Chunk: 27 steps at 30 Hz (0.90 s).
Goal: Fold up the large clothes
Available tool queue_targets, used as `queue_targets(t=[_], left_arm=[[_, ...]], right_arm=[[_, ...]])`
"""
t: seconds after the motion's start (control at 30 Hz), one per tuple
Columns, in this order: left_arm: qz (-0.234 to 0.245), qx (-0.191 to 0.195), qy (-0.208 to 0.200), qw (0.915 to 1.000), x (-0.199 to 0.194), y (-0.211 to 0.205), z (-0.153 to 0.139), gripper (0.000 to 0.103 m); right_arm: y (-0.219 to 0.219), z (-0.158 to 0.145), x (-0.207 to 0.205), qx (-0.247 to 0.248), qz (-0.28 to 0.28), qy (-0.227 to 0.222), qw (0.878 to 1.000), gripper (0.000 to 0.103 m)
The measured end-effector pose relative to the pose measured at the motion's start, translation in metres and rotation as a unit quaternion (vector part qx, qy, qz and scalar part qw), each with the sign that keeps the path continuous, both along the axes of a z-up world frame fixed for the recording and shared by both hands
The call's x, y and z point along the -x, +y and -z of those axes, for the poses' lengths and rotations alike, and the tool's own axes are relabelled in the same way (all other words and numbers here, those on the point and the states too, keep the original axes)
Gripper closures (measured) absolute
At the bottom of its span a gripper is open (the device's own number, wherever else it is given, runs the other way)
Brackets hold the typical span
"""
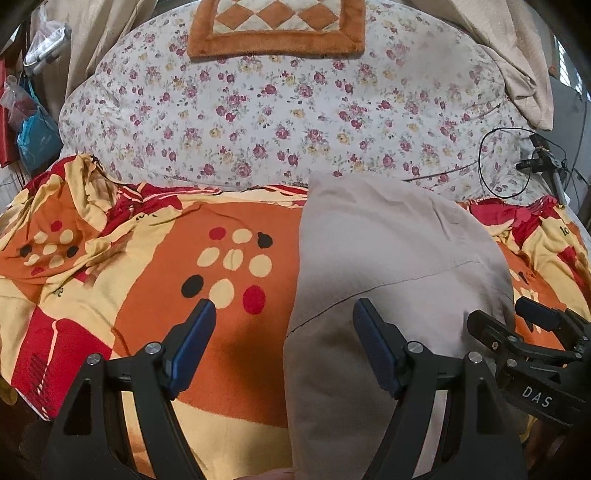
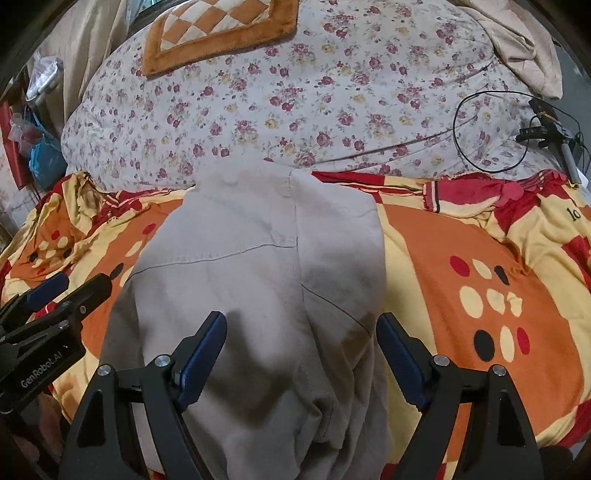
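Observation:
A large beige garment [image 1: 391,258] lies lengthwise on the orange, red and yellow patterned blanket [image 1: 229,369]; it also shows in the right wrist view [image 2: 258,280]. My left gripper [image 1: 284,312] is open and empty, hovering over the garment's left edge. My right gripper [image 2: 301,326] is open and empty above the garment's near part, its right finger near the right edge. The right gripper shows at the right of the left wrist view [image 1: 517,325]; the left gripper shows at the left of the right wrist view [image 2: 62,291].
A floral quilt [image 1: 280,118] is bunched behind the blanket, with an orange checkered cushion [image 1: 277,26] on top. A black cable and small device [image 1: 535,158] lie at the right. Bags [image 1: 33,133] hang at the far left. A beige cloth [image 1: 524,74] drapes at the top right.

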State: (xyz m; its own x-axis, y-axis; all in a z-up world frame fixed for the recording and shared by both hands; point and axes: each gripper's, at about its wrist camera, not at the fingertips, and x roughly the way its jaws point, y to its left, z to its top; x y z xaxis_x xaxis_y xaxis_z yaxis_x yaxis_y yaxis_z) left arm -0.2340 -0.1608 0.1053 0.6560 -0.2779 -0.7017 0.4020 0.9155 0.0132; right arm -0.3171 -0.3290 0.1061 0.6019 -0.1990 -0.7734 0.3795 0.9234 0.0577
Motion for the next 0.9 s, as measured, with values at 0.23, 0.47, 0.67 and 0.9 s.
queue_targets(t=[0.23,0.47,0.67,0.9], left_arm=[[0.001,-0.003,0.000,1.0000,-0.0001,-0.0022,0.0018,0.026],[0.000,-0.005,0.000,1.0000,-0.0009,-0.0026,0.0031,0.026],[-0.001,-0.005,0.003,1.0000,-0.0013,-0.0032,0.0042,0.026],[0.000,-0.005,0.010,0.9999,-0.0024,-0.0044,0.0073,0.026]], right_arm=[[-0.0005,0.0024,-0.0016,0.001,-0.004,0.003,1.000,0.019],[-0.0016,0.0049,-0.0014,0.000,-0.006,0.002,1.000,0.019],[-0.0038,0.0061,-0.0012,-0.004,-0.007,0.002,1.000,0.019],[-0.0006,0.0084,-0.0024,0.001,-0.013,0.009,1.000,0.019]])
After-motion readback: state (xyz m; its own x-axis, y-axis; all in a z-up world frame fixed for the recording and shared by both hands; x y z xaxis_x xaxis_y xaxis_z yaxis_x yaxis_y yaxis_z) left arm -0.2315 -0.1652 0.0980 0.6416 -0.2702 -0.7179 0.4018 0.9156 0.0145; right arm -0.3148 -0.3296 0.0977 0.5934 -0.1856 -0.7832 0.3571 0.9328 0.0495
